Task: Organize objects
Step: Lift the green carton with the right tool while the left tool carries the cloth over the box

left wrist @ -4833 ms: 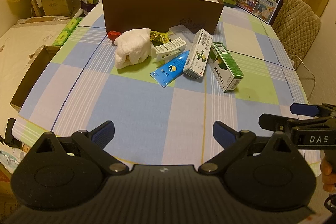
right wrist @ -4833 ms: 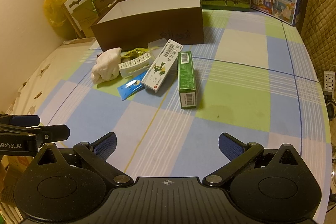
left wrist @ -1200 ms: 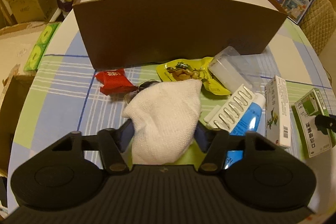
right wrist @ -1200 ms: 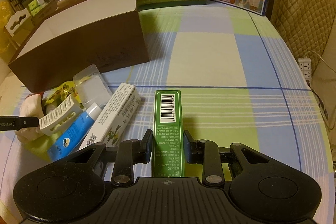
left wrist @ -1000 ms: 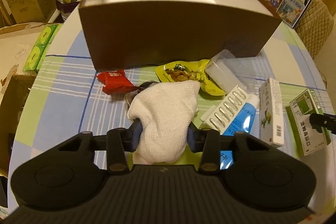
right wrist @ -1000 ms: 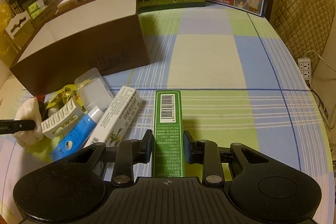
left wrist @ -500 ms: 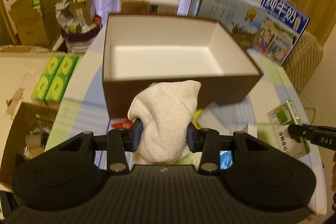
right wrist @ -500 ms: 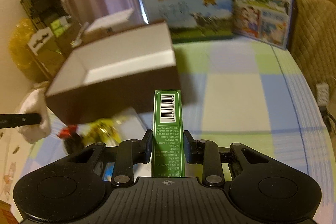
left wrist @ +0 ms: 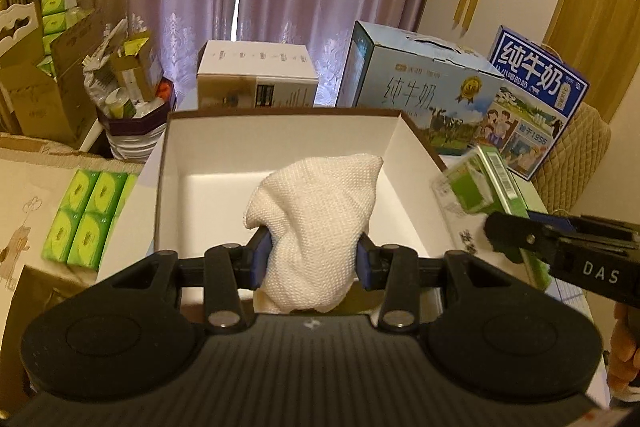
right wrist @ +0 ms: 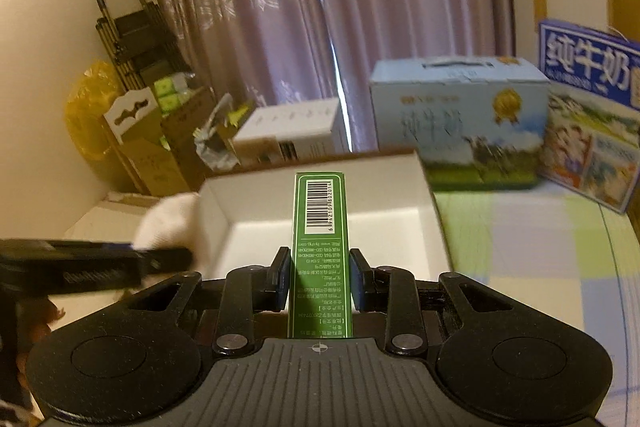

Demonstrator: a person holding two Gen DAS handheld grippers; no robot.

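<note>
My left gripper [left wrist: 313, 259] is shut on a bunched white cloth [left wrist: 316, 223] and holds it above the near wall of the brown box [left wrist: 280, 151], whose white inside looks bare. My right gripper [right wrist: 320, 281] is shut on a long green carton [right wrist: 320, 227] with a barcode, raised in front of the same box [right wrist: 320, 205]. In the left wrist view the green carton [left wrist: 480, 183] hangs at the box's right edge, with the right gripper's finger [left wrist: 560, 243] below it. In the right wrist view the white cloth [right wrist: 172, 223] and the left gripper's finger [right wrist: 100, 263] show at the box's left side.
Behind the box stand a white carton [left wrist: 256, 79] and two blue milk cartons [left wrist: 424, 87] [left wrist: 536, 99]. Green tissue packs [left wrist: 84, 215] and cardboard boxes [left wrist: 44, 91] lie to the left. The checked tablecloth [right wrist: 540, 247] stretches right of the box. The small items on the table are hidden.
Both grippers have risen from the table and moved toward the box, the left with the white cloth, the right with the green carton. The box's inside now shows in both views.
</note>
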